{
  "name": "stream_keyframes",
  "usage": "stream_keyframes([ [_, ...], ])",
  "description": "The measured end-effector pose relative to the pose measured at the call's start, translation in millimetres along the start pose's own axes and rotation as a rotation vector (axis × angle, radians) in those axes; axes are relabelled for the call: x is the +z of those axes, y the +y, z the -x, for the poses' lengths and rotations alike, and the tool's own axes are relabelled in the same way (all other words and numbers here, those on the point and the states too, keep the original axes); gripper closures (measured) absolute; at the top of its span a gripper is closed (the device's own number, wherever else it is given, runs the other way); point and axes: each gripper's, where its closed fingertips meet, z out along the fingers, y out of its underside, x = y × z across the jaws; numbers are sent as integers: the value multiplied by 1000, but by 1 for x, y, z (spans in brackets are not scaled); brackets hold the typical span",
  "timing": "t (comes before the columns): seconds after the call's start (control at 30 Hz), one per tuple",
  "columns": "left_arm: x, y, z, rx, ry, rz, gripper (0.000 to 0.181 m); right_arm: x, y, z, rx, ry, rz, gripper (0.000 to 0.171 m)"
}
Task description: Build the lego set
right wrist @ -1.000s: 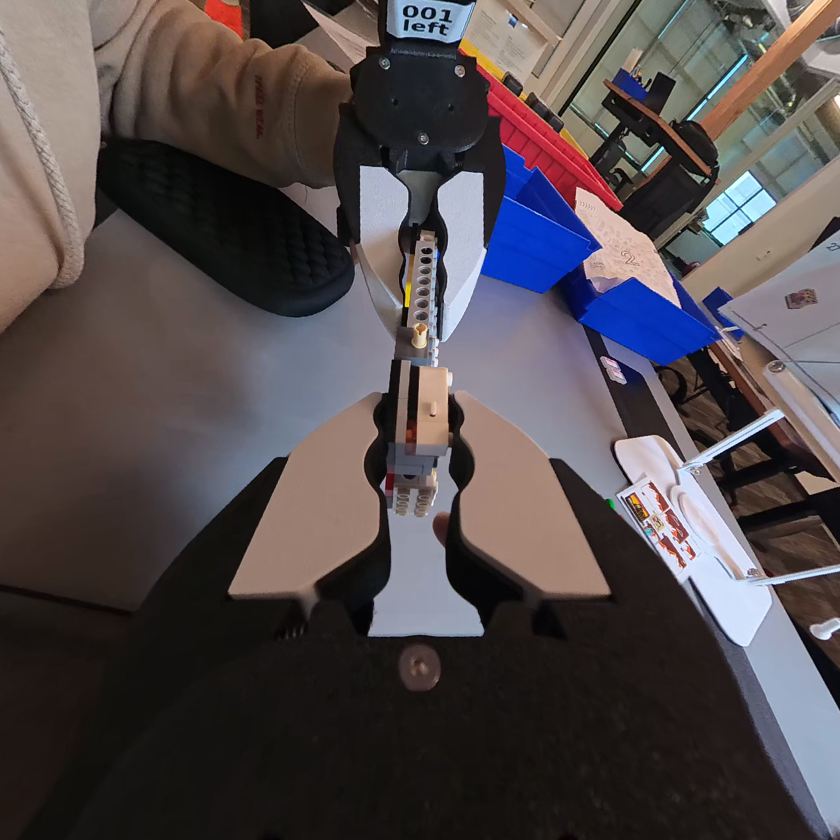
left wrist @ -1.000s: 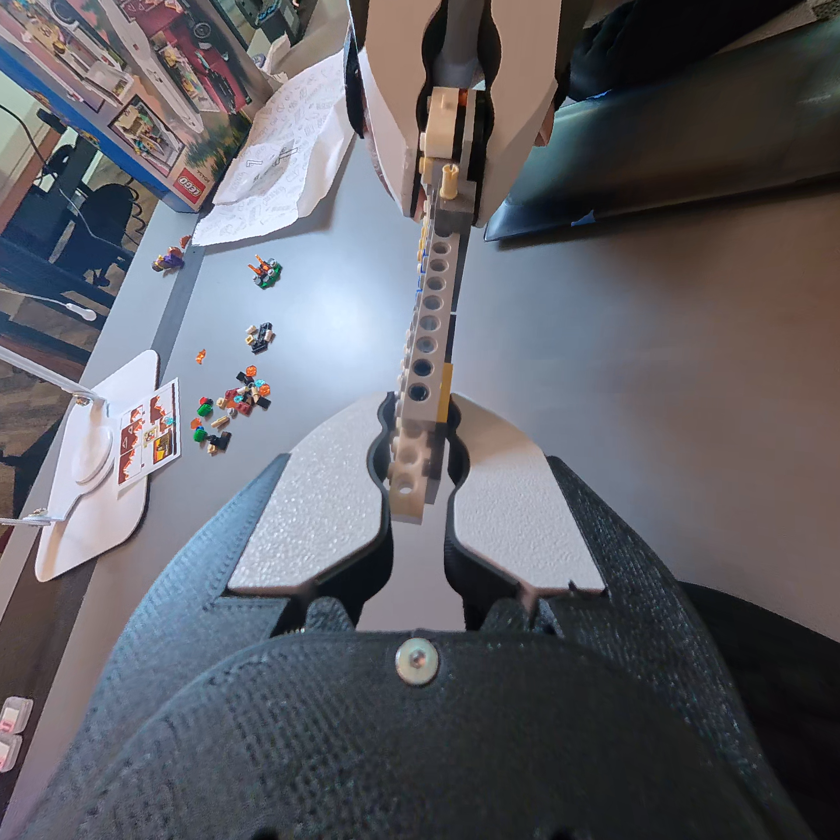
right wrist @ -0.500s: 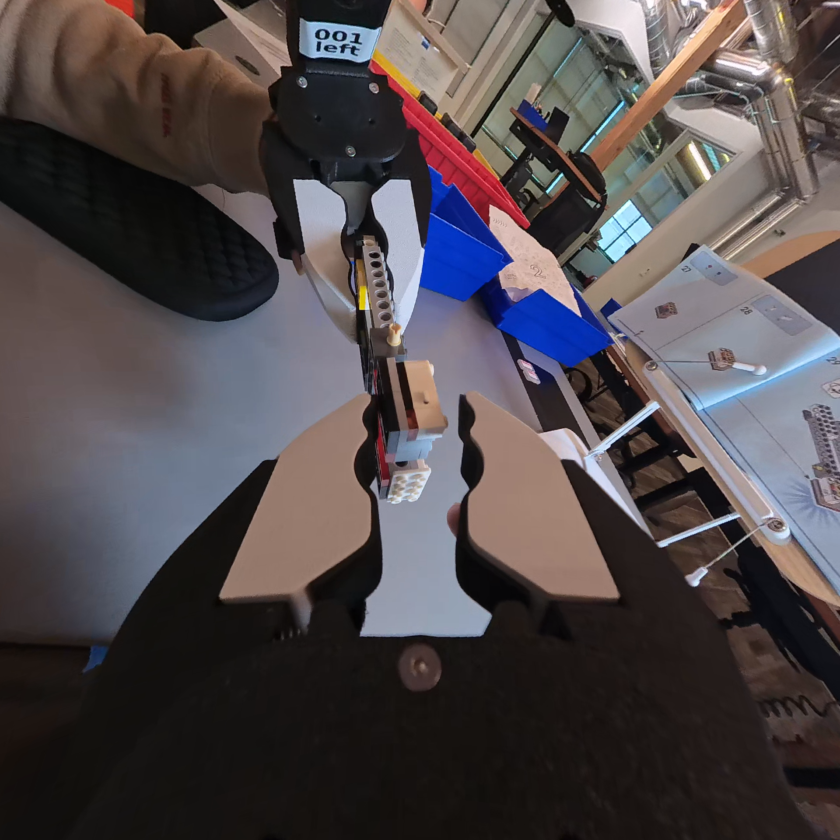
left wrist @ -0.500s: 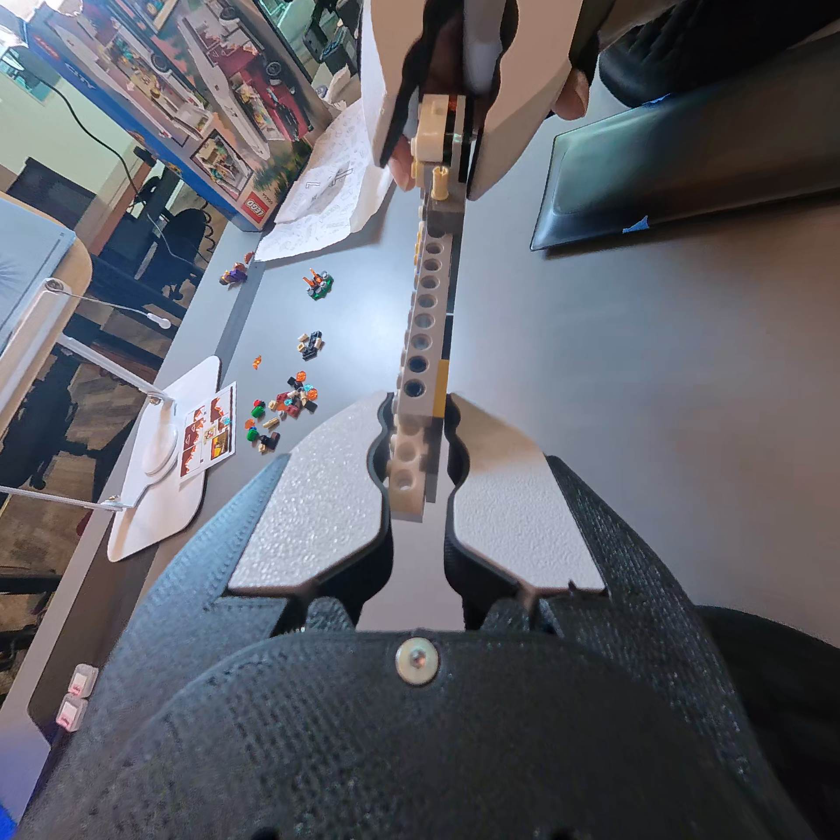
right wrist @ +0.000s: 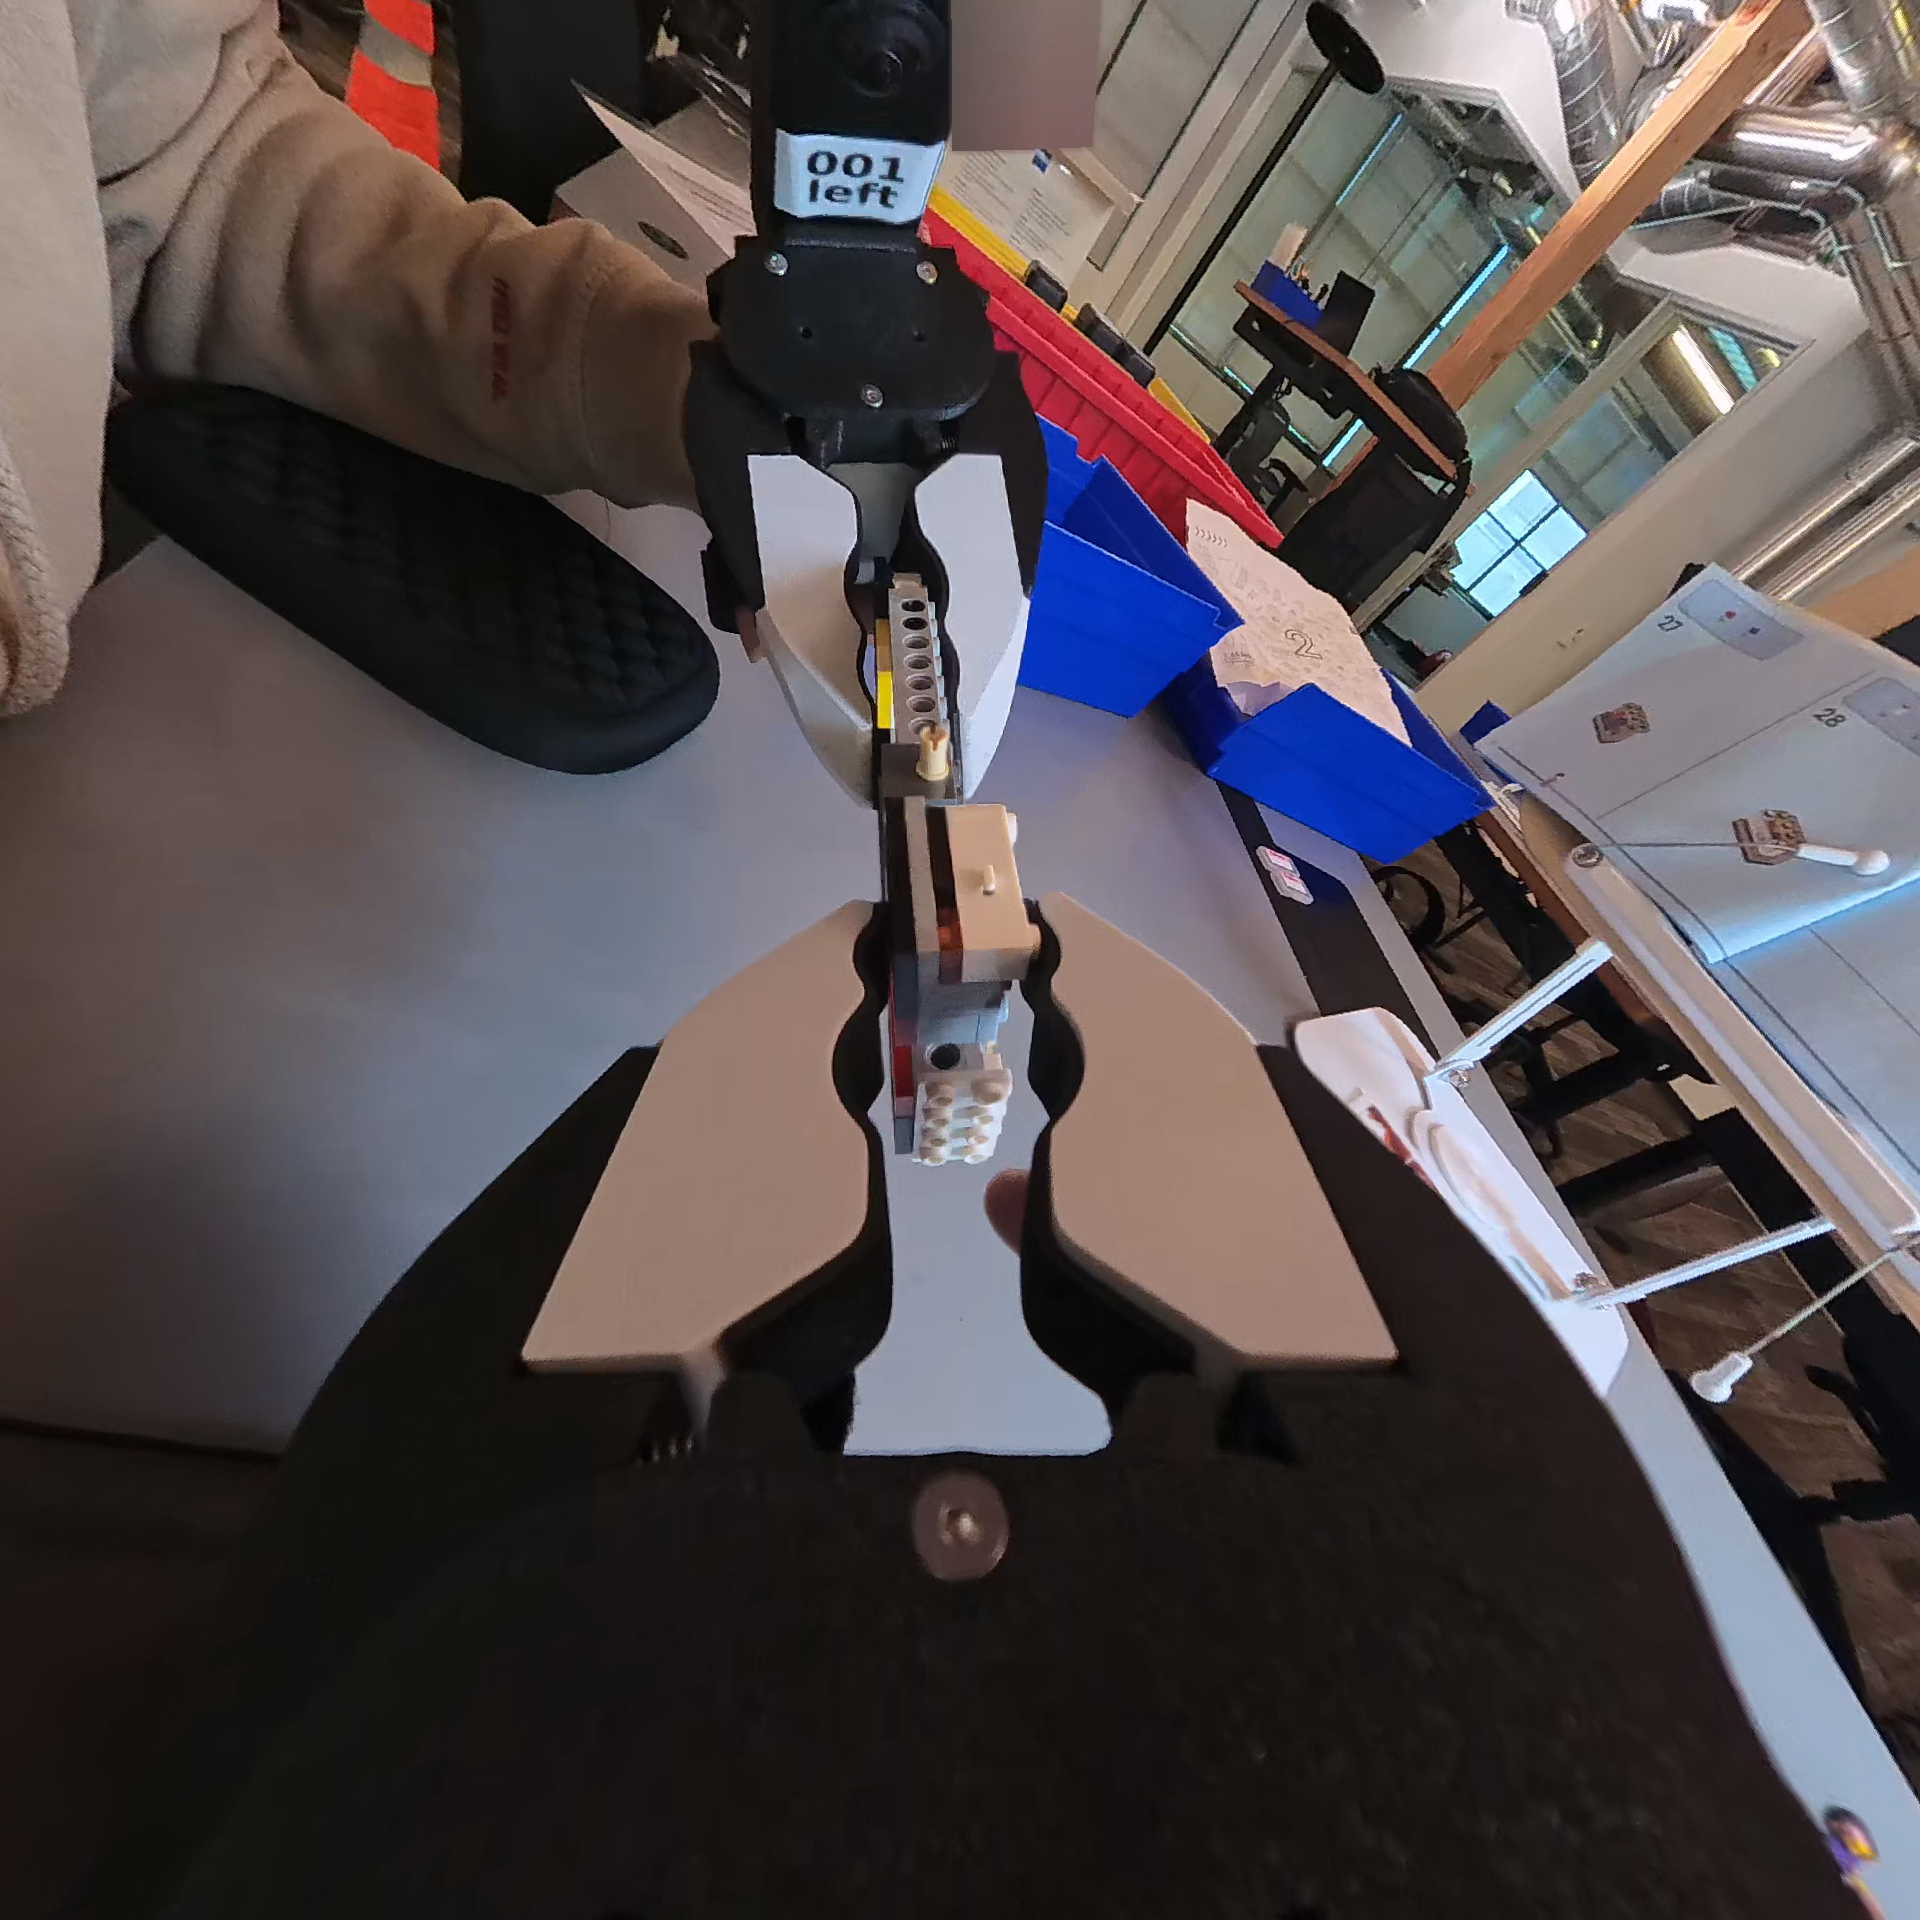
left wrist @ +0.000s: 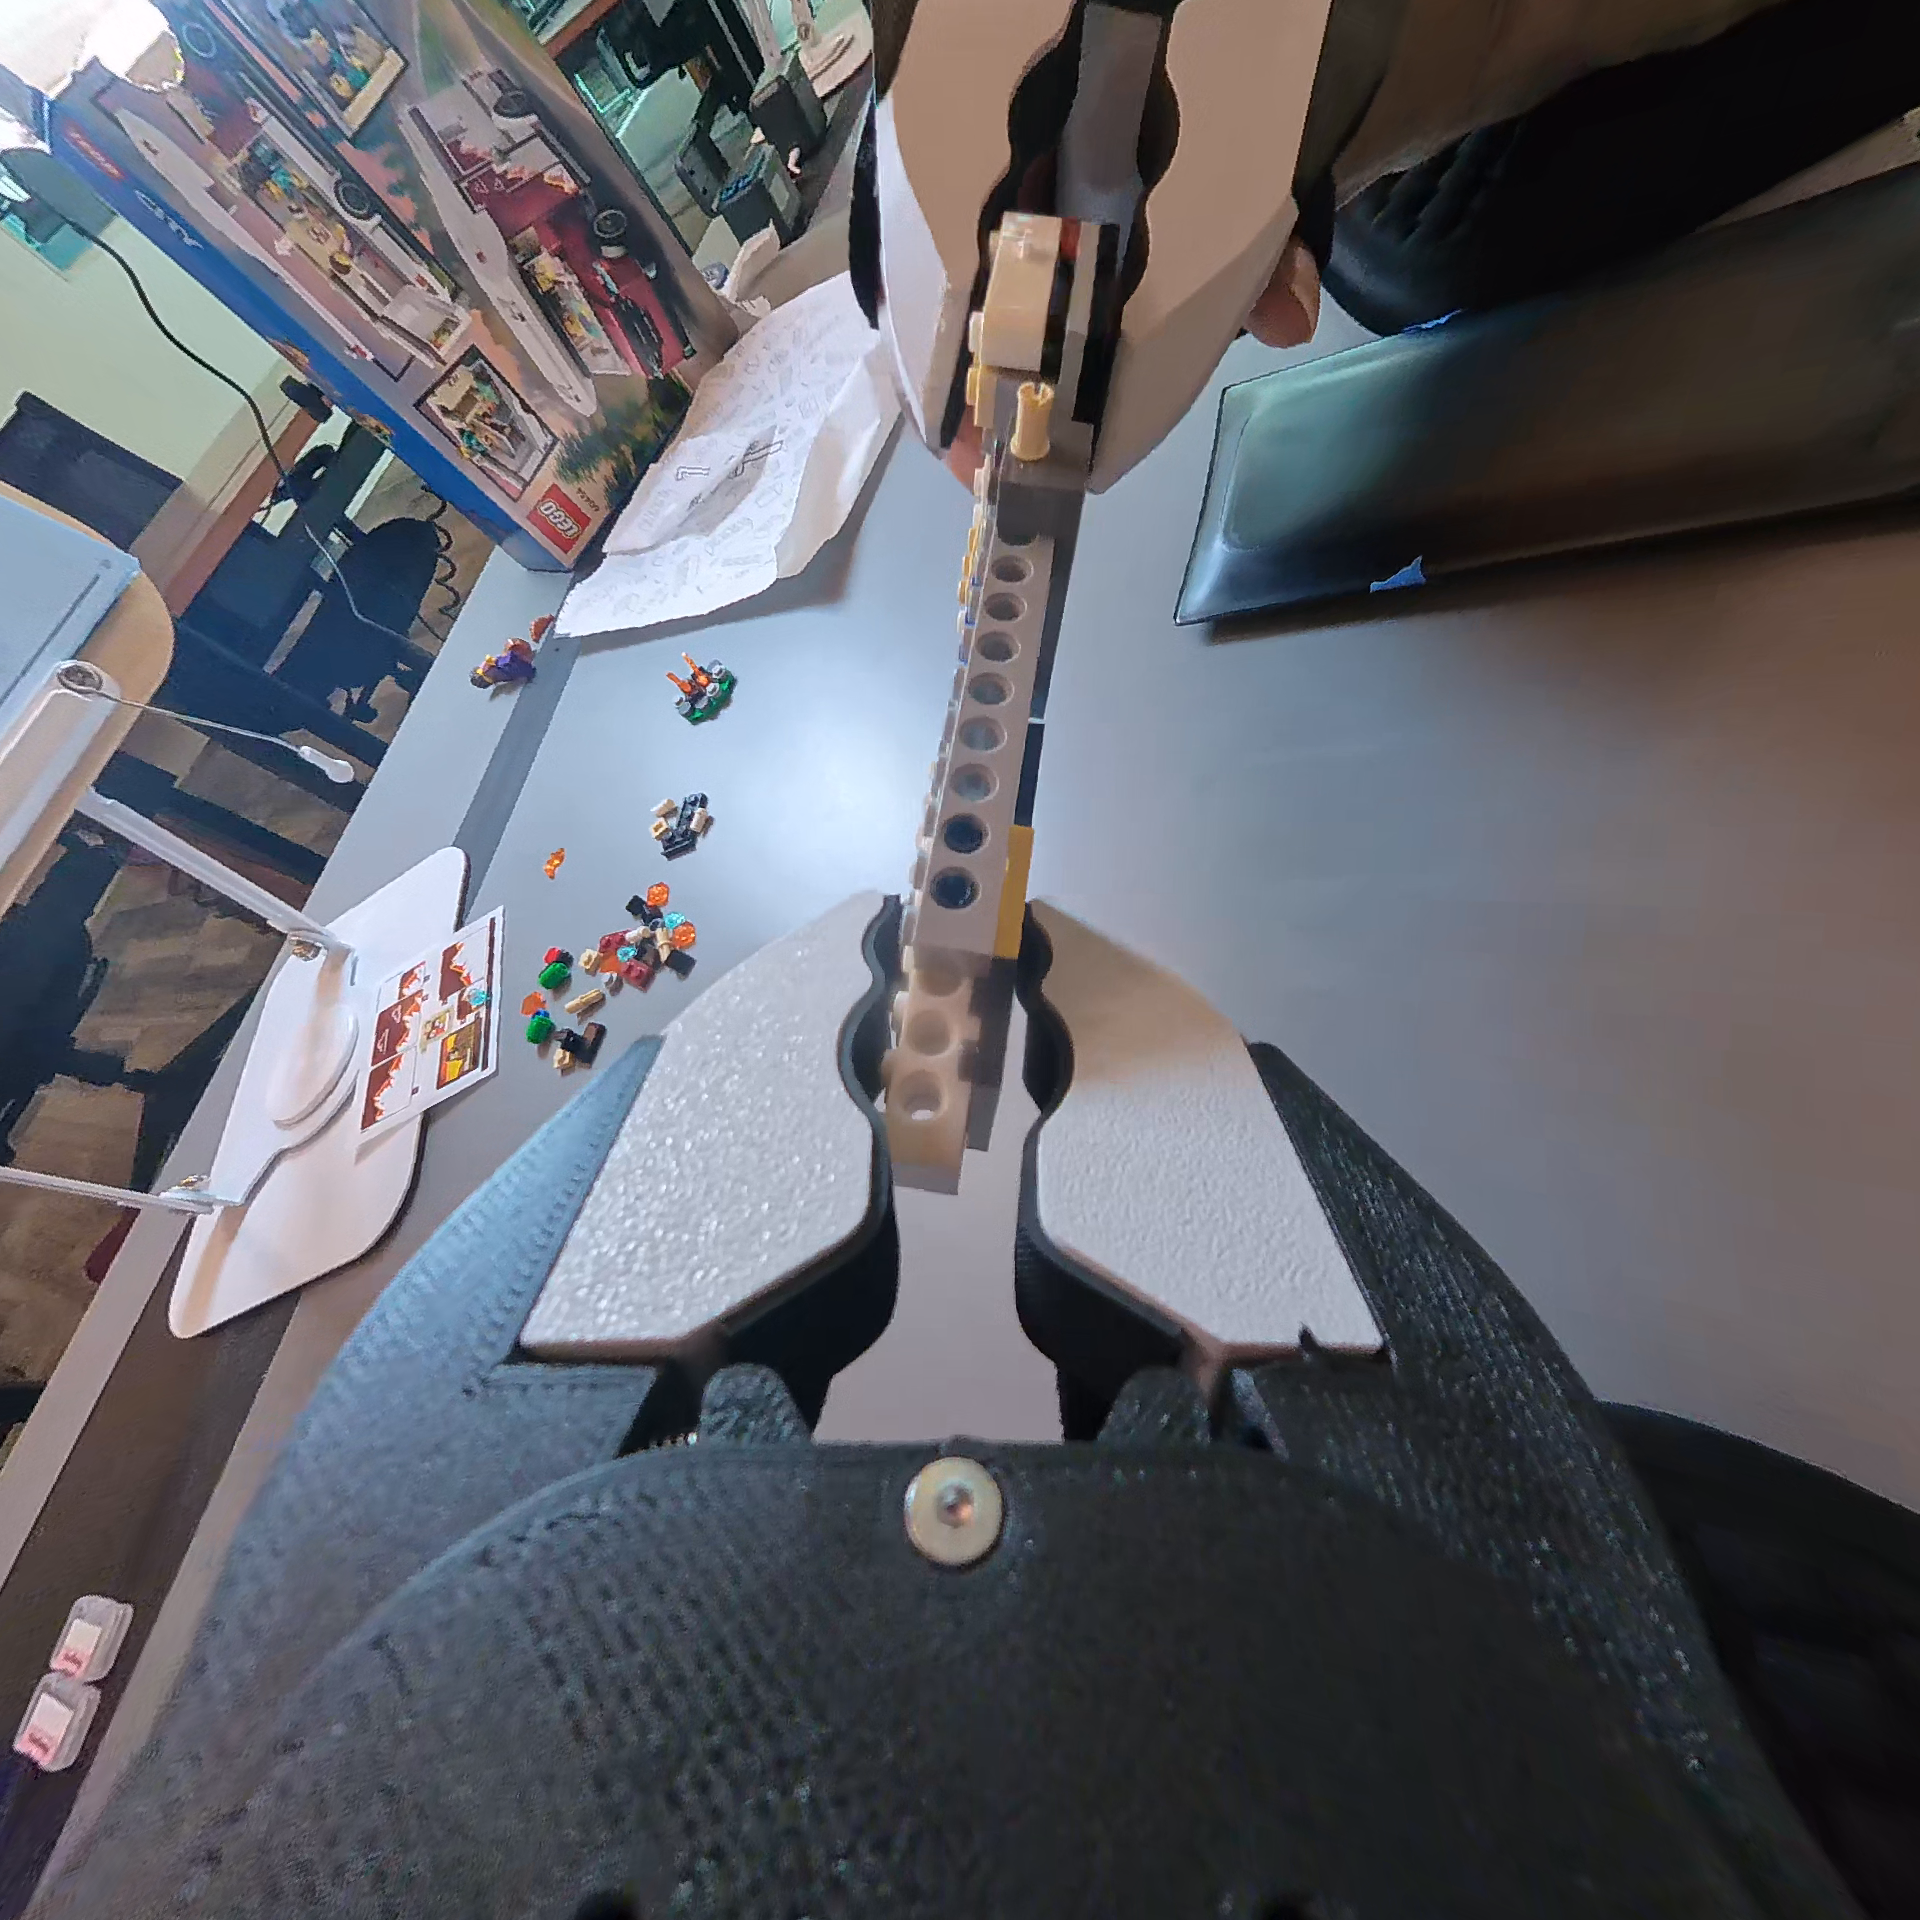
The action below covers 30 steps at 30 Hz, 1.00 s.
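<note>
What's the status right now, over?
Left gripper shut on grey beam. Right gripper shut on block end. Loose pieces lie aside.

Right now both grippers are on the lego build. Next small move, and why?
Probably hold both ends steady and check the joint. The left gripper clamps the near end of the grey holed beam. The right gripper is shut on the tan and black block at the far end, by the tan peg. The build hangs above the table, so letting go early risks a drop.
</note>
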Motion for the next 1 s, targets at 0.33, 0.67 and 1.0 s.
stream_keyframes([
  [0.33,3,3,-2,-35,37,-43,160,1,2,2,30,-19,31,147],
  [0.67,15,24,-3,9,22,3,160,-3,22,3,-90,-4,191,143],
  [1.0,29,52,4,3,-29,118,151,14,66,8,-200,60,337,149],
])
